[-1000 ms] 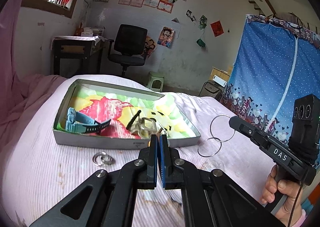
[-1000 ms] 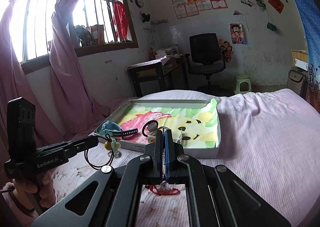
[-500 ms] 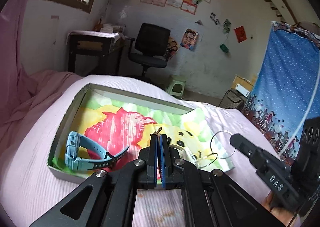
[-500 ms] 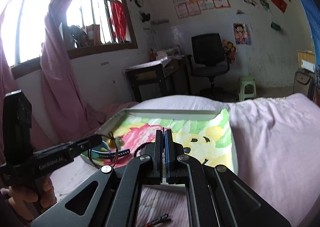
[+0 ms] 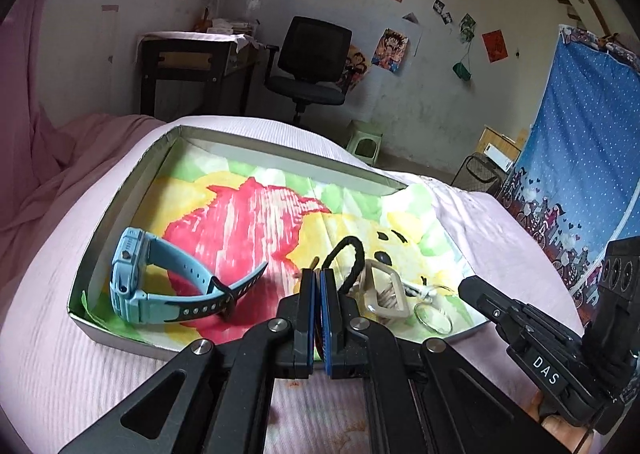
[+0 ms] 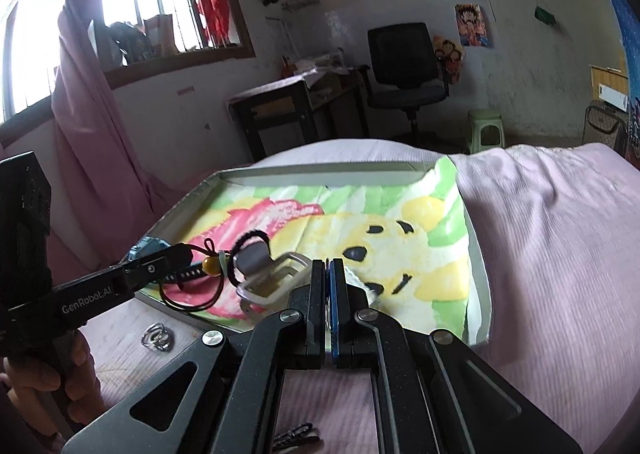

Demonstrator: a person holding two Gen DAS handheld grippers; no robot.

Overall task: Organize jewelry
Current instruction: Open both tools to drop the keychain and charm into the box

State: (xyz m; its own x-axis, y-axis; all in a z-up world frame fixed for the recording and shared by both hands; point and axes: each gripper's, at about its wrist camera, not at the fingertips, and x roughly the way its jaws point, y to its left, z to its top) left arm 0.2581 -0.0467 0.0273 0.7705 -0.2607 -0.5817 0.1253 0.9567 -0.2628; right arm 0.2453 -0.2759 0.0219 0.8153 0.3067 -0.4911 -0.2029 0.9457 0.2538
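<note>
A shallow grey box (image 5: pixel 100 222) lined with a cartoon cloth lies on the pink bed. In it are a blue watch (image 5: pixel 160 286), a black cord loop (image 5: pixel 348 262), a beige square buckle (image 5: pixel 386 294) and a thin ring (image 5: pixel 434 318). My left gripper (image 5: pixel 318 278) is shut on a corded bead pendant (image 6: pixel 212 266), which hangs over the box's near edge in the right wrist view. My right gripper (image 6: pixel 329 270) is shut over the box's near right part; what it holds is hidden. It shows at the right in the left wrist view (image 5: pixel 464 288).
A small pair of metal rings (image 6: pixel 158 336) lies on the bed outside the box (image 6: pixel 320 170). A dark clip (image 6: pixel 296 434) lies on the bed under my right gripper. A desk (image 5: pixel 192 66), an office chair (image 5: pixel 312 66) and a blue curtain (image 5: pixel 580 154) stand behind.
Both grippers have moved forward and now hang over the box. The thin wire rings that hung from my right gripper are no longer seen there; a ring lies in the box.
</note>
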